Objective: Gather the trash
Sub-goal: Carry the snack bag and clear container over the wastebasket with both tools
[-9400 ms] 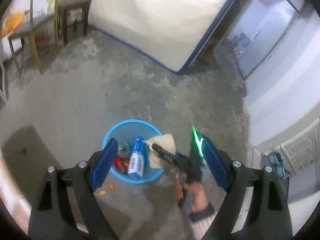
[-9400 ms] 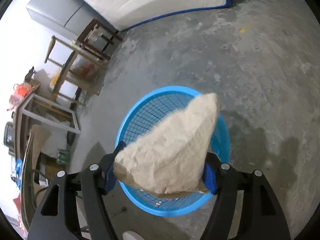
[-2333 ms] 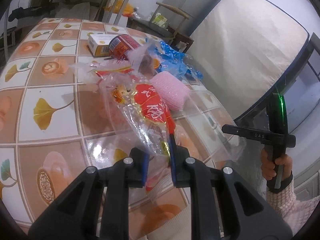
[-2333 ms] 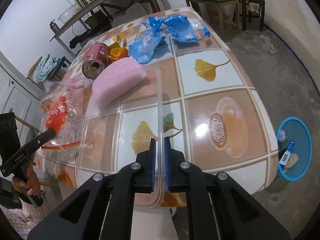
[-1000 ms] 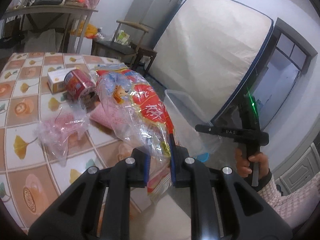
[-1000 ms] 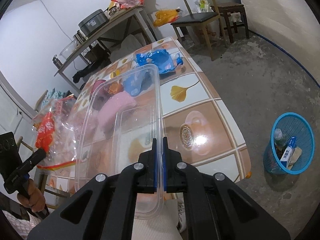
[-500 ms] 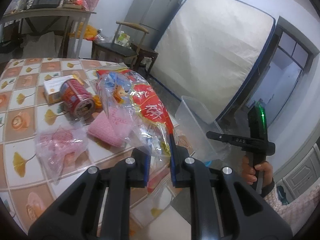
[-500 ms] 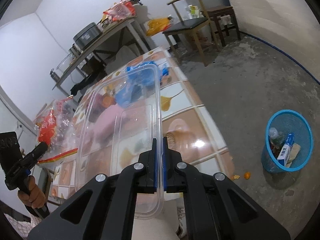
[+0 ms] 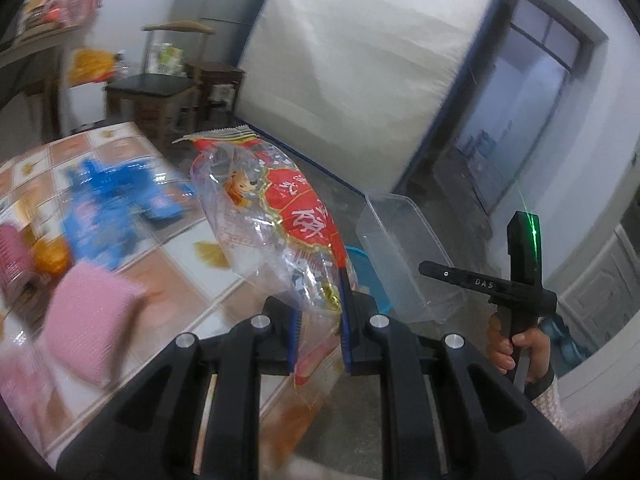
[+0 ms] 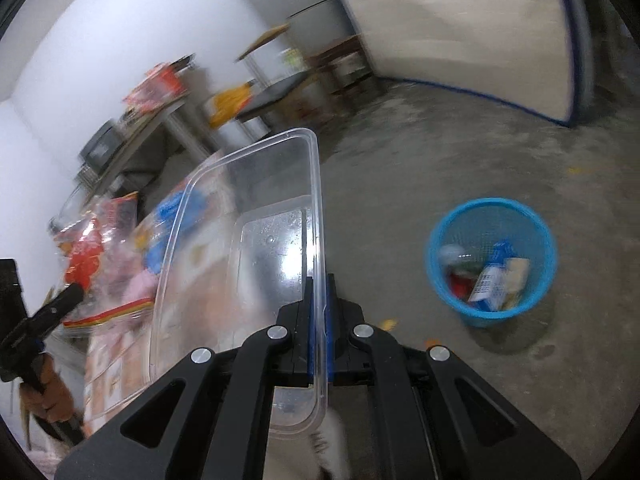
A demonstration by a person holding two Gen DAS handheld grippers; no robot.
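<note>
Left wrist view: a tiled table (image 9: 168, 256) with ginkgo-leaf prints fills the lower left, blurred. On it lie crumpled blue wrappers (image 9: 116, 196), a pink sponge-like block (image 9: 86, 320) nearer the camera, and at the far left edge a red can (image 9: 14, 256) with something orange (image 9: 50, 254) beside it. Behind the table stand a wooden chair (image 9: 160, 80) and a white mattress (image 9: 360, 64) leaning upright against the wall. The left gripper (image 9: 318, 316) points forward from the bottom of the frame, its blue-lined fingers closed narrowly on the lower end of a clear snack bag with red print (image 9: 280, 216), which rises tilted up and to the left, above the table edge. To the right, the person's right hand (image 9: 516, 348) grips the handle of the right gripper, seen side-on with a green light on top; it carries a clear plastic container (image 9: 404, 256) in the air. A sliver of blue basket shows between bag and container.

Right wrist view: the right gripper (image 10: 318, 328) reaches forward, fingers pinched tight on the long rim of the clear plastic container (image 10: 256, 248), held on edge and blocking much of the table behind it. Through and beside it, at left, the snack bag (image 10: 86, 260) is held by the left gripper, with the left hand (image 10: 48, 396) low at the frame edge. On the concrete floor (image 10: 420, 168) to the right, well apart from the container, stands a blue mesh wastebasket (image 10: 490, 216) holding a blue-and-white carton (image 10: 490, 280) and other trash.
</note>
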